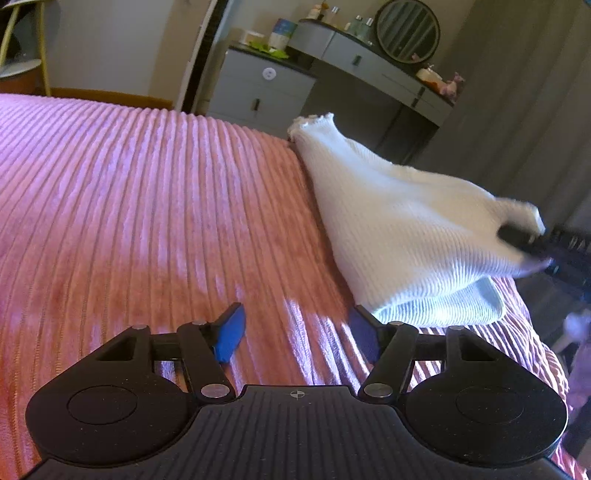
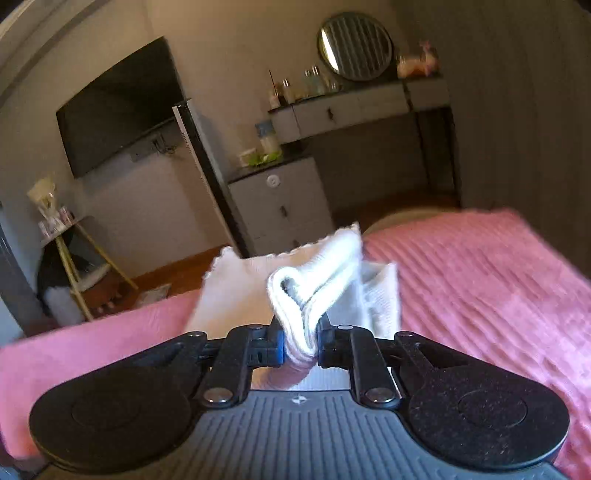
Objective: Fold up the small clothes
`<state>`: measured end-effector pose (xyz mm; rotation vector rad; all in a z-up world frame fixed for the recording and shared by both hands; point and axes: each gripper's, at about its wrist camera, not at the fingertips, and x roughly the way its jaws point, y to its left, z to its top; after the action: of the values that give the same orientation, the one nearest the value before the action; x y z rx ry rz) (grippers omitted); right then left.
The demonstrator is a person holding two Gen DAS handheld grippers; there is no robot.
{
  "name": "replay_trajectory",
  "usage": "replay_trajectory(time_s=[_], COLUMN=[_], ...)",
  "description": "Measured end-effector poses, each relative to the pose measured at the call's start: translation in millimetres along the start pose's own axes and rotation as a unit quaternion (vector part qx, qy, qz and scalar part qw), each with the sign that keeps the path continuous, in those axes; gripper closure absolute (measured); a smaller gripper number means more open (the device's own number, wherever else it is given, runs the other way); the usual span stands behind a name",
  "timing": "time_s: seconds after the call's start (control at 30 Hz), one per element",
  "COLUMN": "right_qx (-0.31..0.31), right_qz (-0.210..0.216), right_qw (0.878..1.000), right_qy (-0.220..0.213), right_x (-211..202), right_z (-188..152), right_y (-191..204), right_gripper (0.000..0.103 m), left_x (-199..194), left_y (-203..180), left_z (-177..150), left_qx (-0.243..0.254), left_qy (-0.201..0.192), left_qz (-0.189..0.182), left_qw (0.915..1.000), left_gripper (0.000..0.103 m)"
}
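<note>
Black right gripper point(image 2: 300, 341) is squeezed tight on the white ribbed knit cloth point(image 2: 314, 280), lifted at frame centre above the pink ribbed blanket point(image 2: 480, 280). Left gripper point(image 1: 297, 334) is spread wide, holding nothing.

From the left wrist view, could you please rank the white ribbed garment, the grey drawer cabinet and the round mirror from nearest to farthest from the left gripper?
1. White ribbed garment: just ahead and right of the left gripper, on the pink bedspread.
2. Grey drawer cabinet: beyond the bed's far edge, ahead.
3. Round mirror: on the dressing table, far upper right.
</note>
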<state>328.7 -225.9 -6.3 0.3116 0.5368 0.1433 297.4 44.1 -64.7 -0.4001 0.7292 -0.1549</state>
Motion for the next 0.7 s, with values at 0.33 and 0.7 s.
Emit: replay_trajectory(time_s=[0.33, 0.7], right_qx=[0.102, 0.008], right_qz=[-0.099, -0.082], right_qw=[0.99, 0.996], right_qy=[-0.016, -0.032], right_x=[-20.4, 17.9], right_z=[-10.6, -52.8], right_y=[-2.1, 12.7], right_gripper=[0.058, 0.075], left_x=[2.1, 7.2], left_y=[-2.2, -15.7], left_z=[4.5, 7.8], left_qx=[0.0, 0.049], left_qy=[0.012, 0.034], left_qz=[-0.002, 0.01], left_qw=[0.9999, 0.9982], left_gripper=[0.028, 0.023])
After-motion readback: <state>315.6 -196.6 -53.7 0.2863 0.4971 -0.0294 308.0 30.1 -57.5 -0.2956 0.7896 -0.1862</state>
